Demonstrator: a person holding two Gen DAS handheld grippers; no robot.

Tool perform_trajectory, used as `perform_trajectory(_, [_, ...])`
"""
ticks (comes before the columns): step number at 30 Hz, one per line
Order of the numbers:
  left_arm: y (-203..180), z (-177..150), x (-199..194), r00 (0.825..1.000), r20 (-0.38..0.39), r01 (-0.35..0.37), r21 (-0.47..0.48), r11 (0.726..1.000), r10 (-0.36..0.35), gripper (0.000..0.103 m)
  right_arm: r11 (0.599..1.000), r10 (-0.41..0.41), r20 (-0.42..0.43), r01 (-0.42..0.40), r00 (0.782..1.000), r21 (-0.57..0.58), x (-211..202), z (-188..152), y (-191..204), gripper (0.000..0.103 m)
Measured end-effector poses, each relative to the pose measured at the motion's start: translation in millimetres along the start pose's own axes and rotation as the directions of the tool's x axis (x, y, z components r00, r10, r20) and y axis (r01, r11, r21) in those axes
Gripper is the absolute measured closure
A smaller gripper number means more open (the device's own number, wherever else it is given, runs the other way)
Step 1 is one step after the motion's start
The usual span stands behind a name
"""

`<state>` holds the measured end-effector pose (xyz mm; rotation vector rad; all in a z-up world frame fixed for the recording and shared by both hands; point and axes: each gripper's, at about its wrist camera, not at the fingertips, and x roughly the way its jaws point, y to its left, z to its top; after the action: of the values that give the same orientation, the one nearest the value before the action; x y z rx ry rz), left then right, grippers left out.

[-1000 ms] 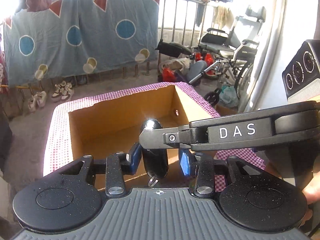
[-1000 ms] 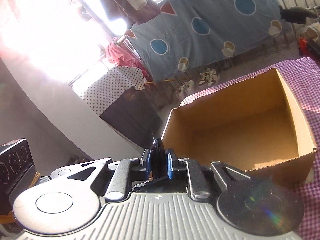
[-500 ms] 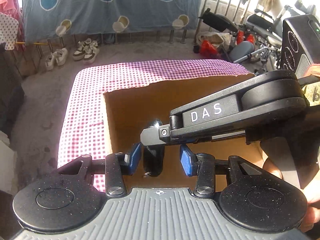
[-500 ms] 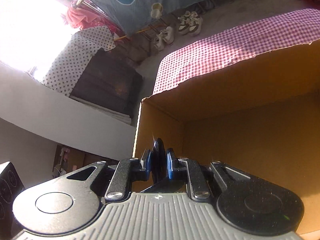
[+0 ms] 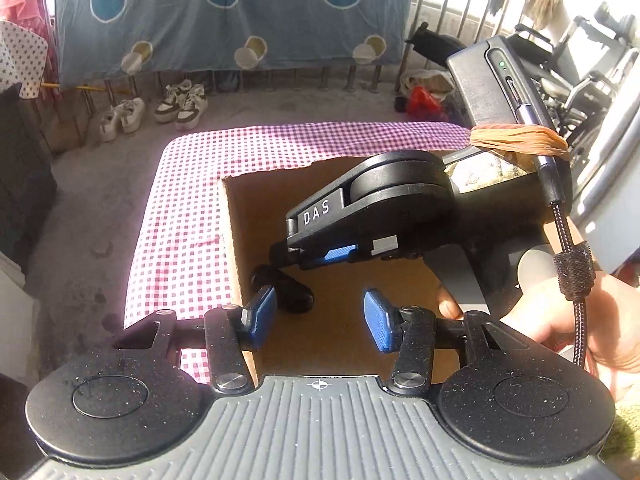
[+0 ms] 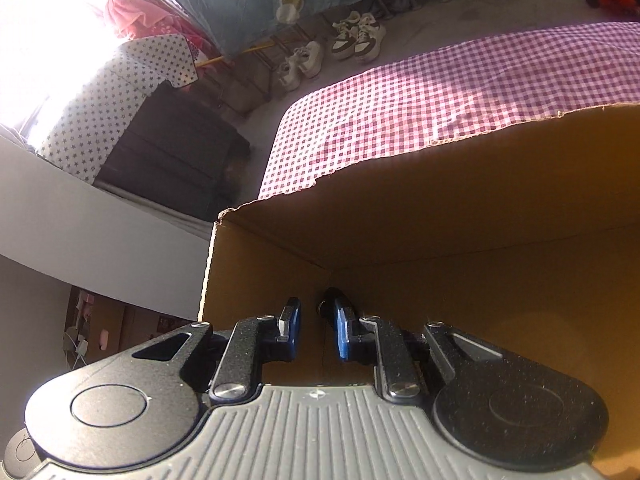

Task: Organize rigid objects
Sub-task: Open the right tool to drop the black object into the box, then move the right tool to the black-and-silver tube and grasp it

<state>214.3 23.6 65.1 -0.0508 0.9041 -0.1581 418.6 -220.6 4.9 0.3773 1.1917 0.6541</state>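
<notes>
A small black oval fob (image 5: pixel 286 288) lies on the floor of an open cardboard box (image 5: pixel 234 232), near its left wall. In the right wrist view the fob (image 6: pixel 329 307) shows just past the right pad. My left gripper (image 5: pixel 318 314) is open and empty above the box's near edge. My right gripper (image 6: pixel 317 328) is open and empty, low inside the box; in the left wrist view it (image 5: pixel 316 254) hangs over the fob. The fob touches neither gripper.
The box stands on a table with a purple checked cloth (image 5: pixel 188 200). Beyond the table are shoes (image 5: pixel 180 102) on the floor, a hanging blue sheet (image 5: pixel 224 12) and a wheelchair (image 5: pixel 580 76). A dark cabinet (image 6: pixel 168 160) stands left of the table.
My right gripper went down into the box and opened, letting the fob go; the fob now lies on the box floor. My left gripper's pads moved wider apart.
</notes>
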Motion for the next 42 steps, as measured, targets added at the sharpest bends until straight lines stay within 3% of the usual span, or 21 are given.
perform_trajectory(3, [2.6, -3.1, -14.1, 1.000, 0.023, 0.003, -0.010, 1.000, -0.003, 0.054, 1.000, 0.015, 0.017, -0.015, 1.000, 0.007, -15.8, -4.3, -0.5, 0.083])
perform_trajectory(12, [-11.1, -16.6, -76.9, 0.988, 0.145, 0.058, 0.016, 0.998, -0.060, 0.050, 0.992, 0.123, 0.145, -0.121, 0.982, -0.027, -129.6, -52.2, -5.7, 0.083])
perform_trajectory(17, [-31.6, -41.7, -103.9, 0.973, 0.172, 0.139, 0.082, 0.987, -0.151, 0.047, 0.979, 0.203, 0.227, -0.193, 0.953, -0.066, -210.7, -117.7, -14.4, 0.083])
perform_trajectory(22, [-59.6, -78.2, -100.2, 0.964, 0.110, 0.229, 0.129, 0.965, -0.244, 0.046, 0.971, 0.235, 0.329, -0.234, 0.915, -0.043, -268.4, -191.5, -44.0, 0.083])
perform_trajectory(28, [-111.7, -139.4, -64.6, 0.938, -0.040, 0.346, 0.210, 0.914, -0.345, 0.046, 0.987, 0.099, 0.338, -0.134, 0.936, 0.083, -262.5, -264.5, -96.5, 0.083])
perform_trajectory(34, [-143.4, -170.3, -28.2, 0.898, -0.150, 0.434, 0.162, 0.886, -0.413, 0.047, 0.980, 0.014, 0.318, -0.077, 0.948, 0.186, -233.0, -301.0, -133.2, 0.083])
perform_trajectory(42, [-177.1, -171.7, 7.6, 0.913, -0.213, 0.390, 0.199, 0.899, -0.348, 0.058, 0.979, -0.039, 0.291, -0.022, 0.956, 0.202, -209.6, -295.7, -152.6, 0.083])
